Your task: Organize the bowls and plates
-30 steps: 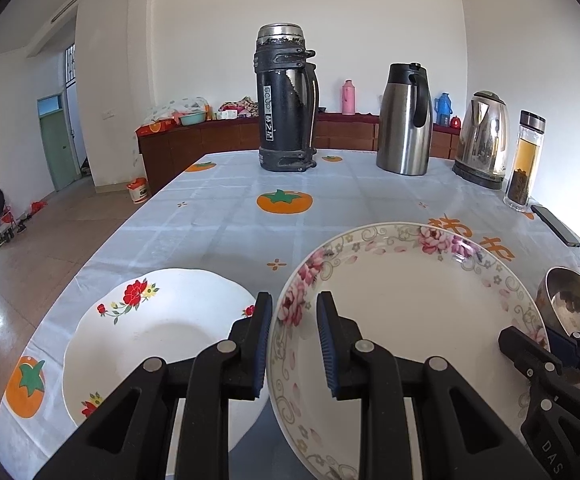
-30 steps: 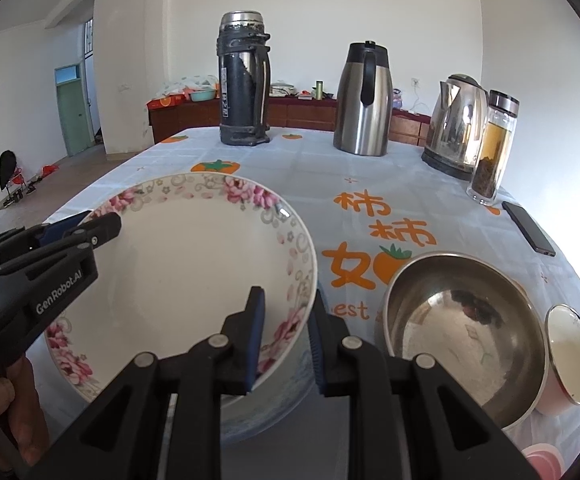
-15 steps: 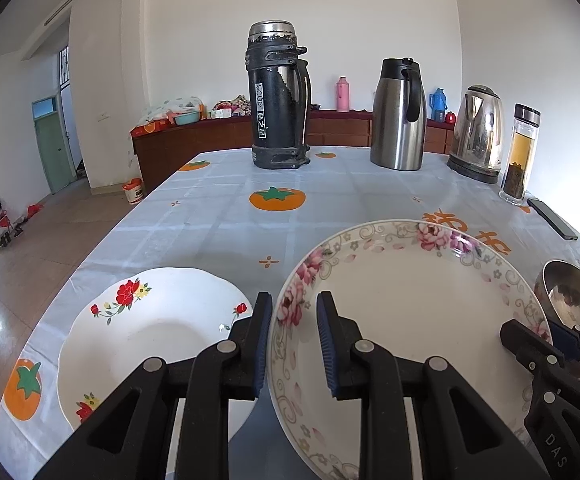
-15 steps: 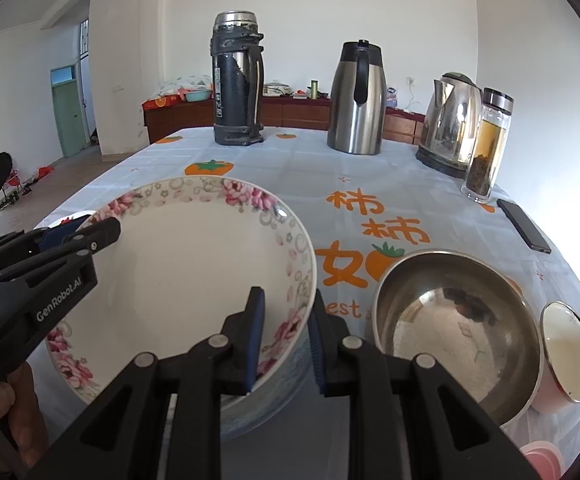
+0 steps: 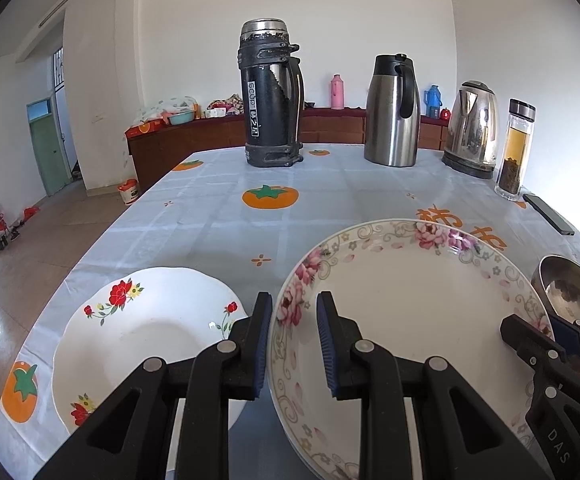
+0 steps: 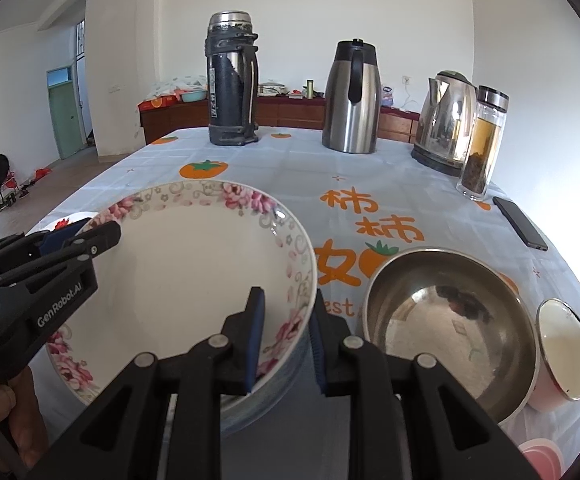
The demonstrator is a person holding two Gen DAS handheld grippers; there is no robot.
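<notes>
A: State of the left tongs (image 5: pixel 293 344) and right tongs (image 6: pixel 286 340)?

B: Each pair is clamped on an opposite rim of the white pink-flowered ceramic plate (image 6: pixel 186 276).

A: Plate location?

B: Over the counter (image 5: pixel 210 216), between the white red-flowered plate (image 5: pixel 138 332) and the round steel bowl (image 6: pixel 449 328), nearer than the black thermos (image 5: pixel 270 96).

Both wrist views look close across one floral plate (image 5: pixel 409 312).

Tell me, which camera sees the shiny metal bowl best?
The right wrist view: the whole metal bowl shows, beside the pink-flowered plate. In the left wrist view only part of it peeks out at the right edge, behind the right gripper.
</notes>
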